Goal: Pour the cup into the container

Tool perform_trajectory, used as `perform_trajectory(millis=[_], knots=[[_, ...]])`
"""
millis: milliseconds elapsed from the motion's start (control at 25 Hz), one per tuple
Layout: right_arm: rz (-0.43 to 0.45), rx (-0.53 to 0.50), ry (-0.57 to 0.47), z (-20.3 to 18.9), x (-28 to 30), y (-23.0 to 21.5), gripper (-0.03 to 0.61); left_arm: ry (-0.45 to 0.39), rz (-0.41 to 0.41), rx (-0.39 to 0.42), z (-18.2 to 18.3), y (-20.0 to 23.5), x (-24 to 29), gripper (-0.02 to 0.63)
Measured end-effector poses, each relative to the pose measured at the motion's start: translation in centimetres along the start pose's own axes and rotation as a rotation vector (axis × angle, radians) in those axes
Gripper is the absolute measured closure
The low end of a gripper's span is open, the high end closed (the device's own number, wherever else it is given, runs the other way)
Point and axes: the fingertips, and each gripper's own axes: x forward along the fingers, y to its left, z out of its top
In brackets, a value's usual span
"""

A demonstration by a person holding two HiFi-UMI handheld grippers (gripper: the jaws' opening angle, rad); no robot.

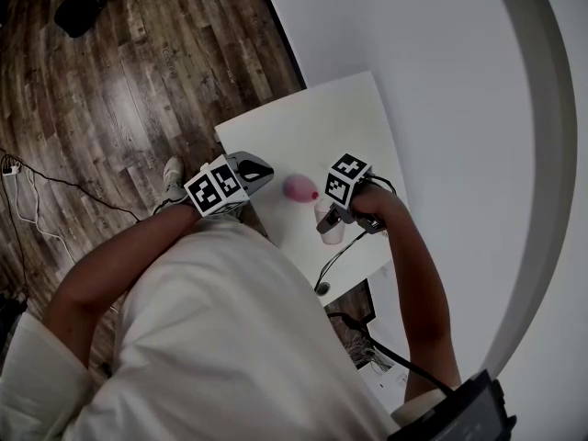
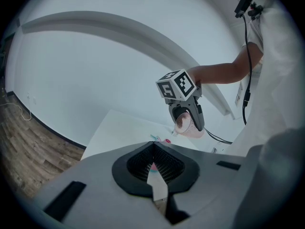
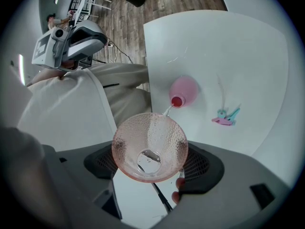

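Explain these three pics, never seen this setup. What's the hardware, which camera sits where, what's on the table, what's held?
There is no robot here: a person holds a two-jaw gripper in each hand. One picture comes from a camera on the person's head, looking down. The other two come from cameras riding on the grippers, each looking along its own jaws. The cubes with black-and-white squares are part of the grippers.

On the white table are a pink container and a small teal and pink item, too small to identify.

The right gripper is clamped on a pink dimpled cup. The cup is tipped, and a thin stream runs from its rim to the container's red mouth. The left gripper holds nothing; its jaws are together.
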Motion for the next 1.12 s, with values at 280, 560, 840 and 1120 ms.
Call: perform_trajectory(millis=[280, 560, 840, 1120], knots=[[0.002, 0.0, 0.018, 0.14, 0.1, -0.03, 0.193, 0.001, -0.002, -0.001, -0.17, -0.02, -0.13, 0.603], [0.005, -0.002, 0.03, 0.17, 0.24, 0.13, 0.193, 0.0, -0.002, -0.004, -0.12, -0.15, -0.01, 0.603], [0.0, -0.014, 0.049, 0.32, 0.24, 0.39, 0.193, -0.005, -0.004, -0.004, 0.03, 0.08, 0.0, 0.603], [-0.003, -0.017, 0.064, -0.2, 0.23, -0.1, 0.193, -0.004, 0.001, -0.006, 0.01, -0.16, 0.38, 0.603]])
